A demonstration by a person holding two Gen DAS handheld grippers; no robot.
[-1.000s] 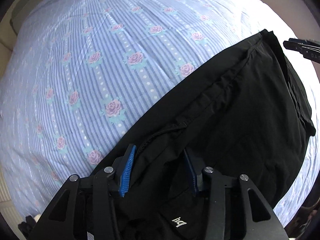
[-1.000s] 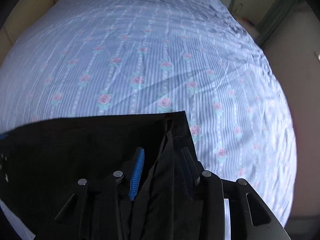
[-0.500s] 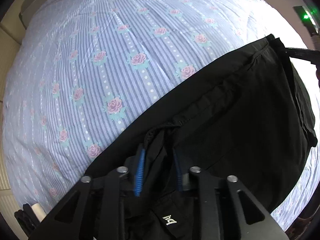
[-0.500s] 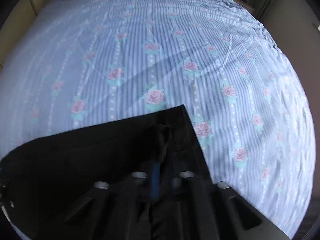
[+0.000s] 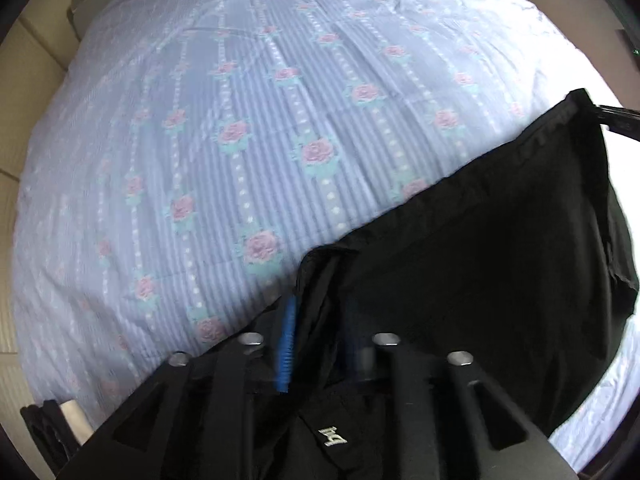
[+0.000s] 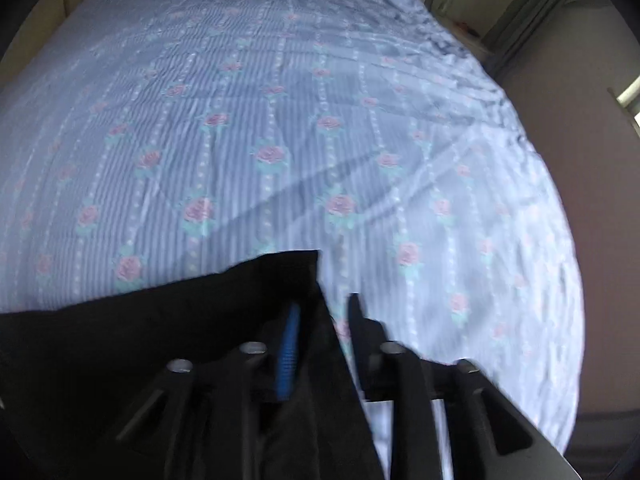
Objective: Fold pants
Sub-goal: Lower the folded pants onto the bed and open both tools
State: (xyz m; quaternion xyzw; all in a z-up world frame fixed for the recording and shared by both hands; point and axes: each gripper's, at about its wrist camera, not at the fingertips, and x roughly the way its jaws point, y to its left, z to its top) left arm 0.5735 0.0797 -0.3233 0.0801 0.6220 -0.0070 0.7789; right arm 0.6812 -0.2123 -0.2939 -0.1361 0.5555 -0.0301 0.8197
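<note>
Pants [image 5: 480, 260] now lifted higher

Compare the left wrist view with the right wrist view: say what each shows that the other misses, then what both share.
Only the left wrist view shows a small pale logo on the pants, the tip of the right gripper at their far corner, and beige floor at the left edge.

Only the right wrist view shows a brown wall beyond the bed and a square pants corner.

Both show the black pants lifted over the blue striped, rose-print bedsheet, with cloth between each gripper's blue pads.
</note>
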